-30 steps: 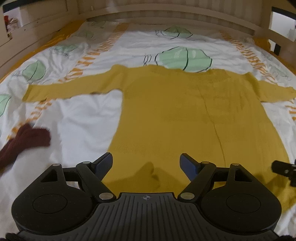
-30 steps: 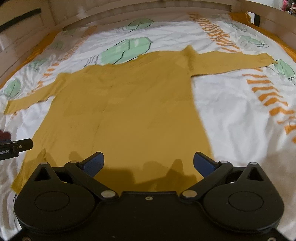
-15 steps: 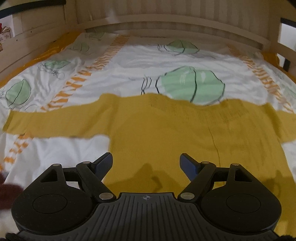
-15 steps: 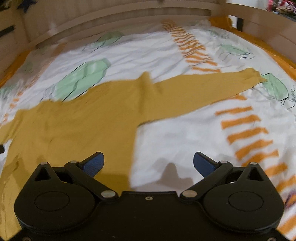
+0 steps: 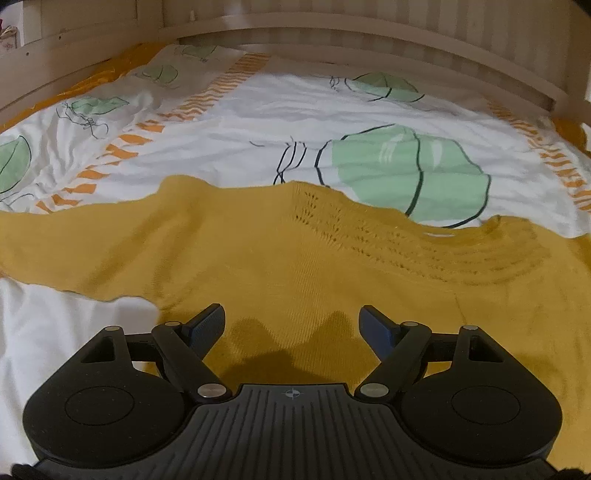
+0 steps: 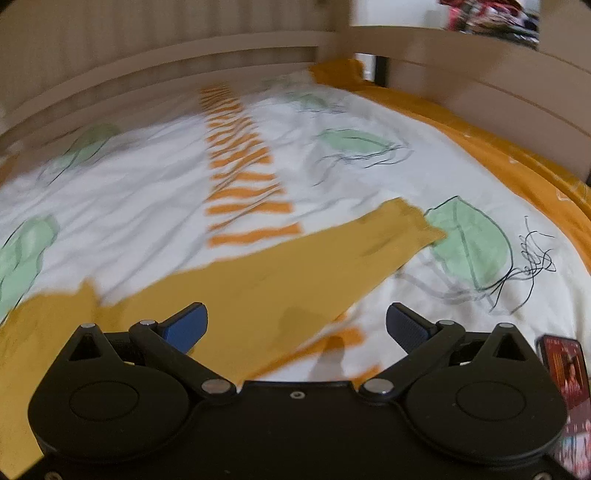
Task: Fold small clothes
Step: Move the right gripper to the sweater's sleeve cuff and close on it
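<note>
in the left wrist view the left gripper [image 5: 291,325] is hanging with its jaws wide and nothing between them, just above the chest of the yellow sweater [image 5: 280,258]. a second ago this gripper was sitting over the hem with the whole garment spread ahead; it is now well up the body, close under the neckline [image 5: 436,236] and beside the near armpit. in the right wrist view the right gripper [image 6: 295,325] is likewise standing wide and empty, and it is swinging out from the sweater's middle to hang above the right sleeve [image 6: 295,266]; the picture is blurring with that sweep. judging by this, both hands are spreading apart toward the sleeves, so the first fold, sleeves inward, is about to begin; no cloth is being gripped yet.

the sweater is lying flat on the bed's patterned sheet [image 5: 258,122], its long axis running away from the person, hem nearest and neckline pointing toward the wooden headboard [image 5: 332,33]. the sleeves are lying crosswise to that axis: the left one is running off the left edge of its view, the right one is reaching out to its cuff [image 6: 410,225], which is resting against a green leaf print [image 6: 476,247]. a dark phone-like object [image 6: 565,365] is lying at the right edge.
</note>
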`<action>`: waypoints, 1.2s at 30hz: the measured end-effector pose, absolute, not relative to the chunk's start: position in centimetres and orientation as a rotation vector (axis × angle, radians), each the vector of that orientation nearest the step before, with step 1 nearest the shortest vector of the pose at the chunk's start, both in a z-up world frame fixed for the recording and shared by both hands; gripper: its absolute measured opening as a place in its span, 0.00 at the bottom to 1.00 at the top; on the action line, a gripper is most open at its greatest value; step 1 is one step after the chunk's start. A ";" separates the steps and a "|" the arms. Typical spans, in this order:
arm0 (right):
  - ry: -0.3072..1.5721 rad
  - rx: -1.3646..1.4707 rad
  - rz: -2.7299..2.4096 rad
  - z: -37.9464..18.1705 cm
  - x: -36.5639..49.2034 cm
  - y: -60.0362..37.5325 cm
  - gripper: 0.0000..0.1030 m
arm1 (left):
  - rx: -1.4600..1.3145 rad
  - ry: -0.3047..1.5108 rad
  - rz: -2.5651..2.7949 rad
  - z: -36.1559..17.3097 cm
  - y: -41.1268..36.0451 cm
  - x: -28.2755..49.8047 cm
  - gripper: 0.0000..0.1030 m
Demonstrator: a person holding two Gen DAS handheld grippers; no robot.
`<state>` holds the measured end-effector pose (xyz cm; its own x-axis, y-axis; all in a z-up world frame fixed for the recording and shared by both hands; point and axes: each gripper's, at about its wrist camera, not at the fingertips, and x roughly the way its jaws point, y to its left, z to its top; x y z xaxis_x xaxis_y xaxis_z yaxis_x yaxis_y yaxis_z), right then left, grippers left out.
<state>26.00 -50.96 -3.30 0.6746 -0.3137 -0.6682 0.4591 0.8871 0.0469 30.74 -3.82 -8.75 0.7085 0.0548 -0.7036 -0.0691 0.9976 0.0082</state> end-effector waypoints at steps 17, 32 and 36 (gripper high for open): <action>0.626 0.450 -0.628 -4.3 29.4 -65.1 0.99 | 0.023 0.682 0.093 -11.9 -4.8 30.5 0.86; 0.716 0.578 -0.551 -8.2 30.2 -66.4 0.85 | 0.025 0.684 0.095 -12.2 -4.8 30.6 0.88; 0.701 0.571 -0.537 -7.0 29.9 -66.0 0.33 | 0.026 0.688 0.096 -12.2 -4.7 30.7 0.88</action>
<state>29.87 -66.05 -6.98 0.6450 -0.2607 -0.7183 0.6254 0.7203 0.3001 30.69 -4.70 -12.16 0.7680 0.0971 -0.6330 -0.0800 0.9952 0.0555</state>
